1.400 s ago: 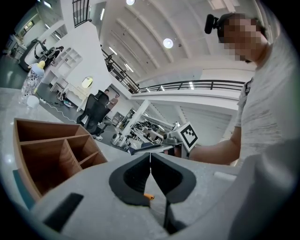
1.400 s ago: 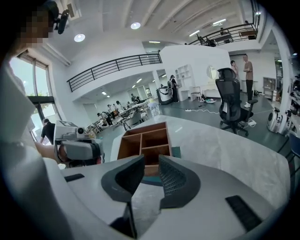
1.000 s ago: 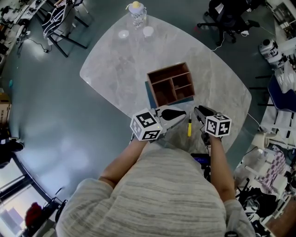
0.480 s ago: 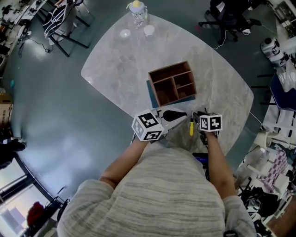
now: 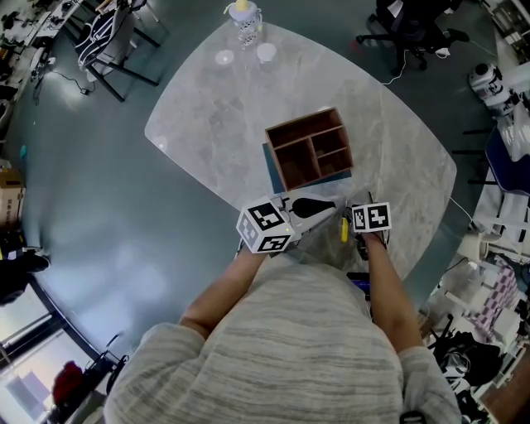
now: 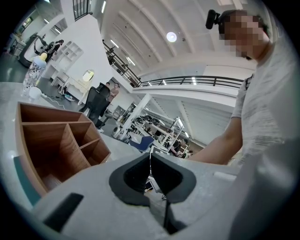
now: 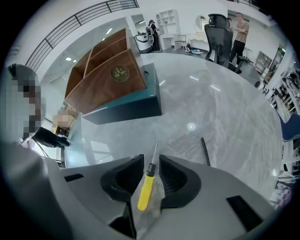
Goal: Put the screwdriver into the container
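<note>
A pale marbled desk (image 5: 232, 116) bears a clear bottle with a yellow cap (image 5: 243, 23) at its far edge, with a small white round object (image 5: 223, 59) and another (image 5: 265, 54) nearby. A black office chair (image 5: 406, 25) stands beyond the desk.

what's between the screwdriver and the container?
Only bare table, per the right gripper view. The screwdriver sits between the open right tongs; the container lies ahead.

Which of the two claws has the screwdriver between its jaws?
The right claw: the yellow-handled screwdriver lies between its parted jaws, not yet clamped. The left claw is shut with nothing in it.
</note>
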Motion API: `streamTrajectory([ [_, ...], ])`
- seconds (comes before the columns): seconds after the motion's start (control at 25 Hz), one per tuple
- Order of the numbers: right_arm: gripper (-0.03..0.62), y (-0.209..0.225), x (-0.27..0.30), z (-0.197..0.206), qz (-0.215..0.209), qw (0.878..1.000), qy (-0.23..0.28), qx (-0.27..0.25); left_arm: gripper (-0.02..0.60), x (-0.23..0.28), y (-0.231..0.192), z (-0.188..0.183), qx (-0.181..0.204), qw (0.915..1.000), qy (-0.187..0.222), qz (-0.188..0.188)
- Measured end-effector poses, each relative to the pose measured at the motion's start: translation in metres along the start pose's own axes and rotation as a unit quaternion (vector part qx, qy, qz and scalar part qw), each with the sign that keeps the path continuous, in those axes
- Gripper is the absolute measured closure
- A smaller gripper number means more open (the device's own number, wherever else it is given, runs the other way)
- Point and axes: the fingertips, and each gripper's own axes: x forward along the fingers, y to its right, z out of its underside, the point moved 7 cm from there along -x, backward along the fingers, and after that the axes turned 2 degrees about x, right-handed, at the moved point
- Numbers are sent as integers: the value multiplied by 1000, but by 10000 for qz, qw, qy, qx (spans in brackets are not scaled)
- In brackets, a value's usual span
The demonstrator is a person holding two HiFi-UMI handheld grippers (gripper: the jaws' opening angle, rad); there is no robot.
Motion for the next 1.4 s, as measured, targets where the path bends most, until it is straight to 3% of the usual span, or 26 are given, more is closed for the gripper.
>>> streamTrajectory([
  [0.76, 511, -1, 31, 10, 204, 9962, -793, -297, 566, 4, -5, -3, -26, 10000, -57, 63],
  [1.12, 523, 2, 31, 10, 257, 9962, -809, -170, 566, 5, -6, -4, -28, 9999, -94, 64],
  [1.4, 528, 0, 32, 12, 325, 9949, -856, -431, 566, 4, -4, -1, -21, 9999, -116, 70],
])
